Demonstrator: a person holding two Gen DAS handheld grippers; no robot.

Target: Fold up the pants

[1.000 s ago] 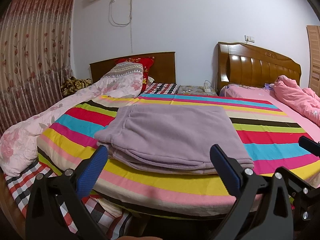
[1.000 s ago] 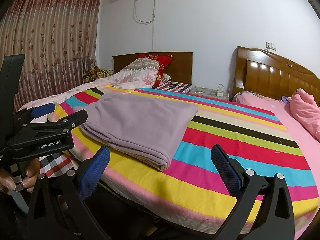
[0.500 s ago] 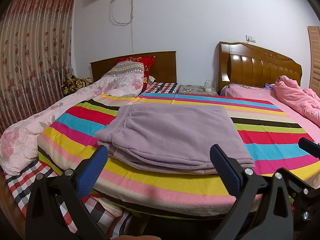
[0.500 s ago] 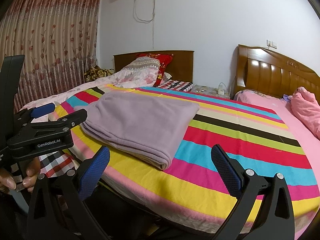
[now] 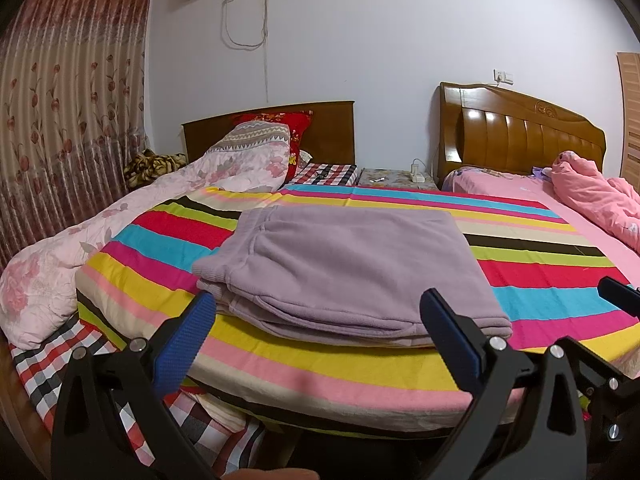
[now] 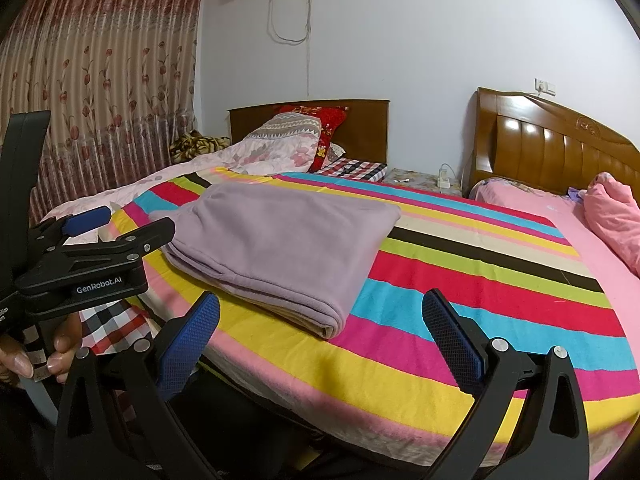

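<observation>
Left wrist, folded pants (image 5: 352, 268), waistband leftward

The pants (image 5: 348, 268) are seen as soft, matt lilac fleece, ribbed at the cuff. The striped blanket (image 5: 540, 276) beneath is of fuzzy matt cloth. The headboard (image 5: 520, 140) is of glossy varnished wood. Textured blue pads (image 6: 192, 336) are set in matt black plastic with shiny metal rivets.

Bare striped bedcover (image 6: 460, 292) lies open right of the folded mauve fleece pants (image 6: 280, 240). On their left, a heaped pink floral quilt (image 5: 60, 264) crowds the bed edge.
</observation>
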